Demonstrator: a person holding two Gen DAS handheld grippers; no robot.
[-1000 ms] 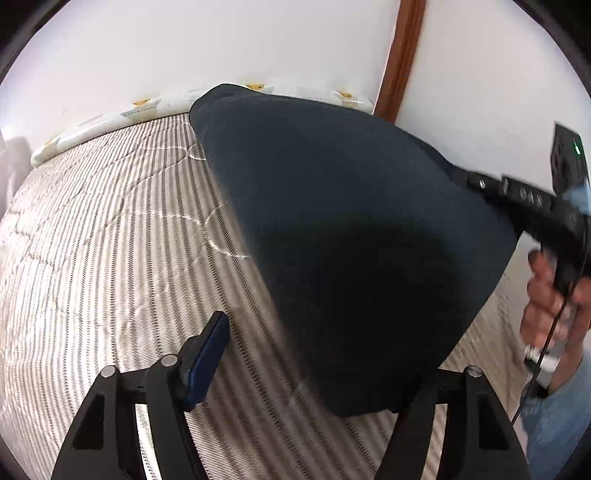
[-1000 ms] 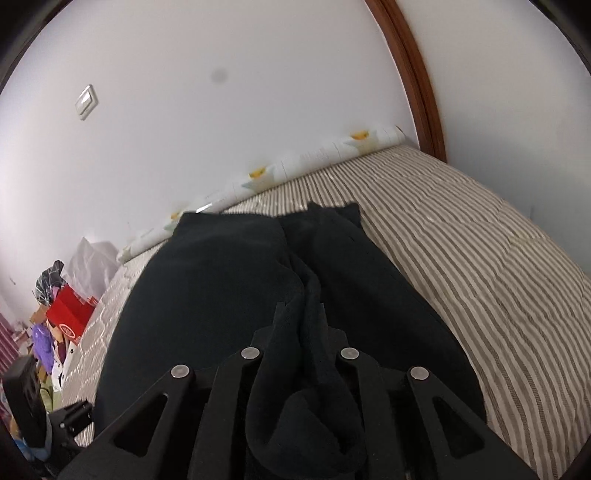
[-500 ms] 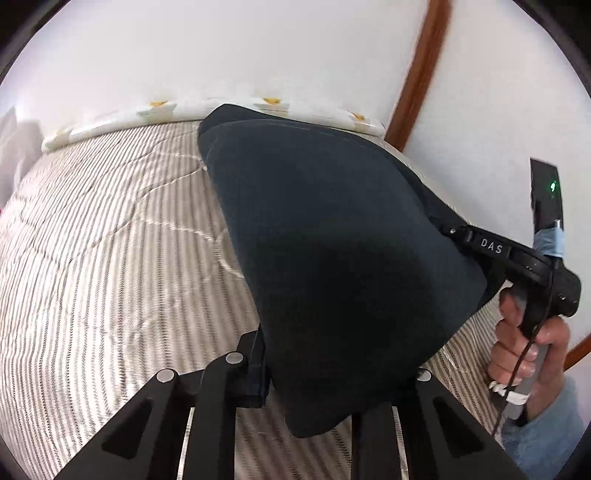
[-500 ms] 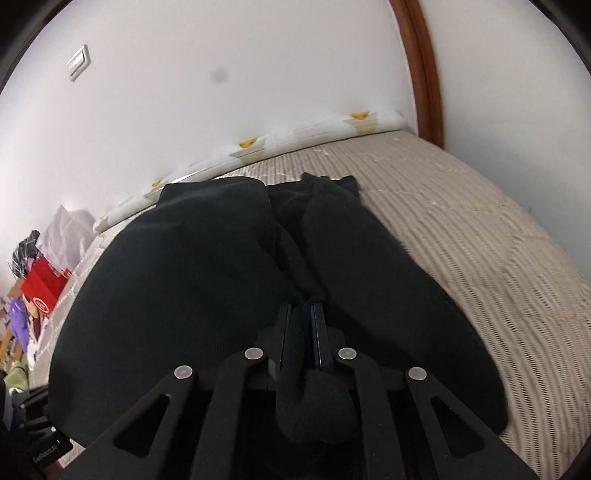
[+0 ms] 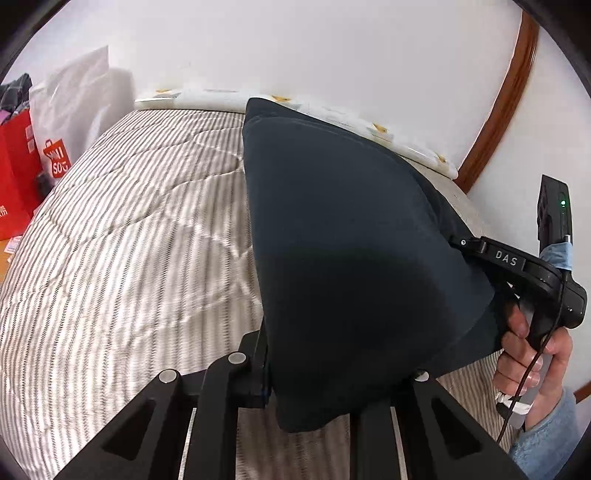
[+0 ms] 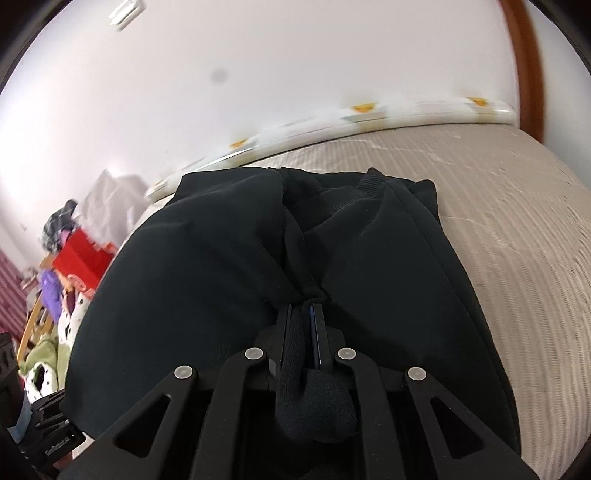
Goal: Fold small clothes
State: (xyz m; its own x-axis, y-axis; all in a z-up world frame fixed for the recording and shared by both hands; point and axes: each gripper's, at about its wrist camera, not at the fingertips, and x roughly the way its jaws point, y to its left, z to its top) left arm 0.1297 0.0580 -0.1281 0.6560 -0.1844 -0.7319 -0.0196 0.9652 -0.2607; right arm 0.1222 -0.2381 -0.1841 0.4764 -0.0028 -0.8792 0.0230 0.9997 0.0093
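1. Where the white plaster wall [image 5: 332, 48] meets the room's corner, a curved brown wooden trim [image 5: 506, 96] runs up it; in the right wrist view a white light switch [image 6: 127, 13] sits high on the same wall.
2. Below the wall lies the bed, covered by a beige-and-white striped quilted bedspread [image 5: 129, 229] that fills most of both views; part of it is blurred.
3. Along the bed's far edge, against the wall, runs a white padded border with small yellow-orange motifs [image 6: 362, 110].
4. On the bedspread rests the dark navy, almost black, soft fabric garment [image 5: 351, 258], its far end lying flat near the padded border and its near end raised off the bed between the two tools.
5. Beside the bed, at the left edge of both views, stand a white plastic bag [image 5: 77, 99] and a red paper shopping bag with white print [image 5: 22, 162], with a blurred heap of mixed clothes [image 6: 55, 295] near them.
6. At the right of the left wrist view, a hand in a light blue sleeve [image 5: 532, 354] grips the handle of the right gripper [image 6: 303, 314], whose fingers are clenched on a bunched ridge of the garment.
7. Nearest the left camera, the left gripper [image 5: 314, 369] has its fingers clamped on the garment's near corner, though the fabric hides one of them.
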